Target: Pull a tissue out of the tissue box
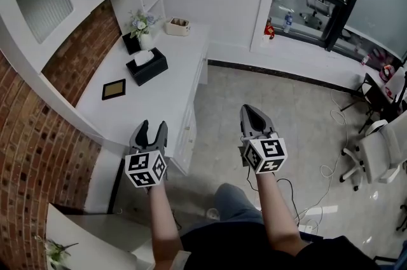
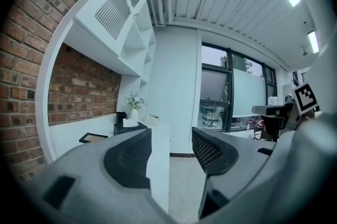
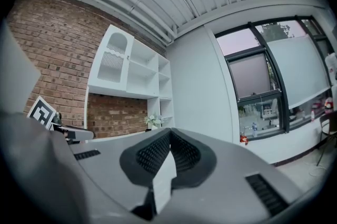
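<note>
Head view, item one: tissue box (image 1: 147, 66). It is a black rectangular box lying flat on the white bench (image 1: 162, 94), set at an angle to the bench edge. One white tissue (image 1: 142, 58) stands crumpled out of the slot in its top. We place the box at about 11 o'clock from the left claw (image 1: 149, 132) and well apart from it. No claw touches it.

Item two: neighbours on the bench.
- A dark picture frame (image 1: 114, 89) with a tan centre lies flat at 7 o'clock of the box, near it.
- A white vase of pale flowers (image 1: 144, 27) stands at 12 o'clock of the box, just beside it, against the brick wall (image 1: 82, 56).
- A small pale basket (image 1: 178, 26) sits at 1 o'clock, near the far corner.

Item three: left claw. Its own view shows the two dark ribbed pads (image 2: 131, 157) standing wide apart with nothing between them. Only the bench edge and floor show through the gap. The box appears small in that view at 10 o'clock of the gap.

Item four: right claw (image 1: 254, 116). It is held out over the grey floor (image 1: 280, 110), at 3 o'clock of the left claw. Its own view shows the pad tips meeting. We see a pale wedge in the slit below the tips and cannot tell what it is.
</note>
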`<state>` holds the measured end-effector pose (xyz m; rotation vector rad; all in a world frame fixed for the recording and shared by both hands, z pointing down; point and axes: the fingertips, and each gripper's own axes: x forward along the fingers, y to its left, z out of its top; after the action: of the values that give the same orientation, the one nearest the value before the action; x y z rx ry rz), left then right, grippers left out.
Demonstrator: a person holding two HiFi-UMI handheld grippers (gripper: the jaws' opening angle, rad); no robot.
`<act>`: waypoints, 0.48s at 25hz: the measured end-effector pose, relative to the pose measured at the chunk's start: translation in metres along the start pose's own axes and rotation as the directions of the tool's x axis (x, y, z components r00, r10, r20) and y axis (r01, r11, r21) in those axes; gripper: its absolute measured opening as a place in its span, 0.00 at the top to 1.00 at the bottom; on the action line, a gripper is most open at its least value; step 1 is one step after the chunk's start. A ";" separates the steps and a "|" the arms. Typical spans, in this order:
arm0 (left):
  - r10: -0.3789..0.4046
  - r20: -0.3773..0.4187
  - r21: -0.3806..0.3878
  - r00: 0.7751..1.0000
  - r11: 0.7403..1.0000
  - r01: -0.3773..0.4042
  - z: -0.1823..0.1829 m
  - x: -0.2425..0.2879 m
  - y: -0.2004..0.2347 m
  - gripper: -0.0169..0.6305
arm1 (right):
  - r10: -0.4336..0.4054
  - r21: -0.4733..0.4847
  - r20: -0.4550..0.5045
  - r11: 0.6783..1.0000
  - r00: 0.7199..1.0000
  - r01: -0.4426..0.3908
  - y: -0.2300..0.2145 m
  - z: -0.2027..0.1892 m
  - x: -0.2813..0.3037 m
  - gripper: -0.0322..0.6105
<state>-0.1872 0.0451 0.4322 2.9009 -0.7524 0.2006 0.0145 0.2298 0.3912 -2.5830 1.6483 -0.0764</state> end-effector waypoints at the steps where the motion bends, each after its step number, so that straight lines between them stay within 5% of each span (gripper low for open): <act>1: -0.001 0.001 0.001 1.000 1.000 0.001 0.001 0.003 0.001 0.65 | -0.002 -0.003 0.000 1.000 1.000 0.002 -0.001 0.001 0.003 0.95; 12: 0.057 0.019 0.004 0.998 0.998 -0.057 0.013 0.067 0.043 0.65 | 0.025 0.008 0.018 1.000 1.000 -0.025 -0.027 -0.004 0.090 0.95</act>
<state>-0.1487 -0.0262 0.4347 2.8922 -0.8399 0.1810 0.0767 0.1592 0.3979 -2.5492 1.6699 -0.0583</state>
